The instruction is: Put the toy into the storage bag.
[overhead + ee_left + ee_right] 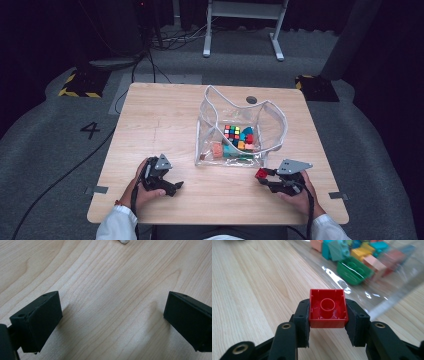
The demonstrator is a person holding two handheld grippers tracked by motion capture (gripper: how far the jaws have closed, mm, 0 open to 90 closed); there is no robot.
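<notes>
Fingers (302,322) of the right gripper (327,322) press against 2 opposite sides of a red block (327,308), whose hollow underside with 1 round tube faces the camera in the right gripper view. Its studded top is turned away and hidden. From the high view the same block (261,173) sits at the tip of the right gripper (265,176), near the front right of the table (165,120) and just in front of a clear plastic bag (240,127); whether it rests on the wood or hangs slightly above cannot be told.

Inside the bag lie more coloured blocks (352,257), among them a green one (354,270), but glare and folds in the plastic blur several, and the top edge of the right gripper view cuts others off. A multicoloured puzzle cube (231,132) also lies in the bag, seen in the high view.

At the front left, the left gripper (167,186) hovers low over or rests on bare wood; its jaws stand wide apart with nothing between them (112,325). A small pale object (123,241) is cropped at the top of the left gripper view and cannot be identified. Both hands partly cover the gripper bodies.
</notes>
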